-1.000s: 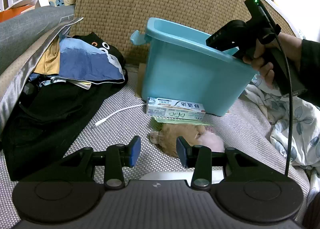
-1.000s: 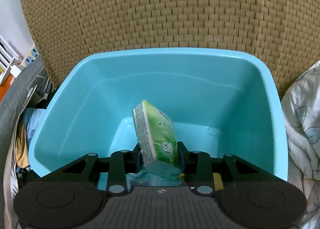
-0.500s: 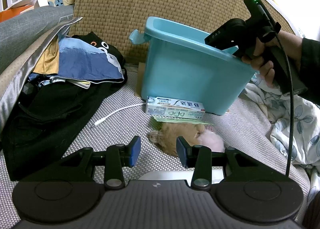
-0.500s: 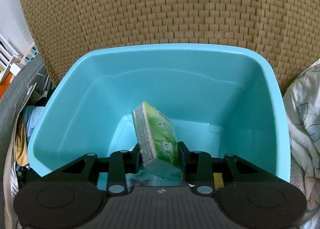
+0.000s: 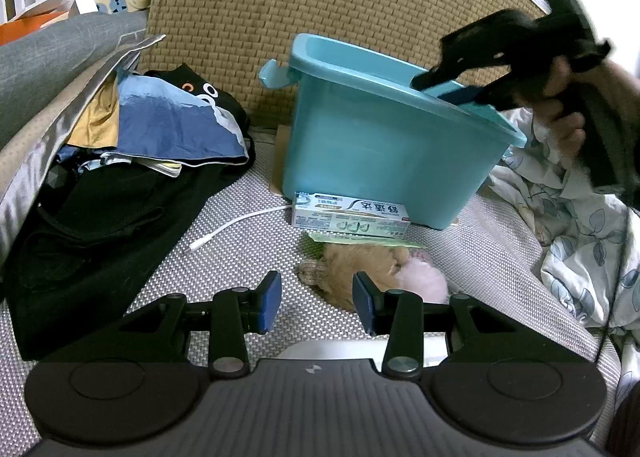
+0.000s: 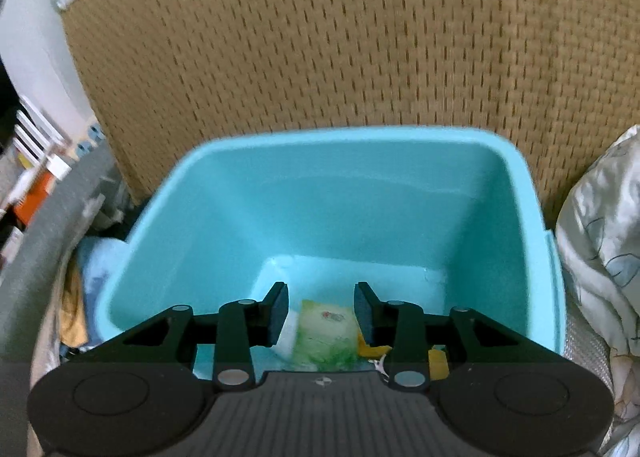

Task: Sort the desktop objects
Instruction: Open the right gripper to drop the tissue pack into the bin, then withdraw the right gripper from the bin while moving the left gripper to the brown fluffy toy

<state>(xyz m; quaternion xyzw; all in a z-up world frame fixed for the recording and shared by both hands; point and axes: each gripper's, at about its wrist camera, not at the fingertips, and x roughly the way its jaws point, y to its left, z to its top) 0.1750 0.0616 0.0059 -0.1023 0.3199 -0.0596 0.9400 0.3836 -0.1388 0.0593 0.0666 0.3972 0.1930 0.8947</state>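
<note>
Both grippers stand part-open and empty: the right gripper (image 6: 321, 311) over a seemingly loose green tissue pack (image 6: 325, 337) in the blue bin (image 6: 516, 217), the left gripper (image 5: 316, 302) near a plush toy (image 5: 368, 269).

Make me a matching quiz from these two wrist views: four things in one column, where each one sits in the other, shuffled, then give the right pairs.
Things
1. green tissue pack
2. toothpaste box
3. plush toy
4. white cable

Places
A. on the mat, against the front of the teal bin
B. on the floor of the teal bin
C. on the mat, just beyond the left gripper
D. on the mat between the dark clothes and the box

Pairs: 1-B, 2-A, 3-C, 4-D
</note>
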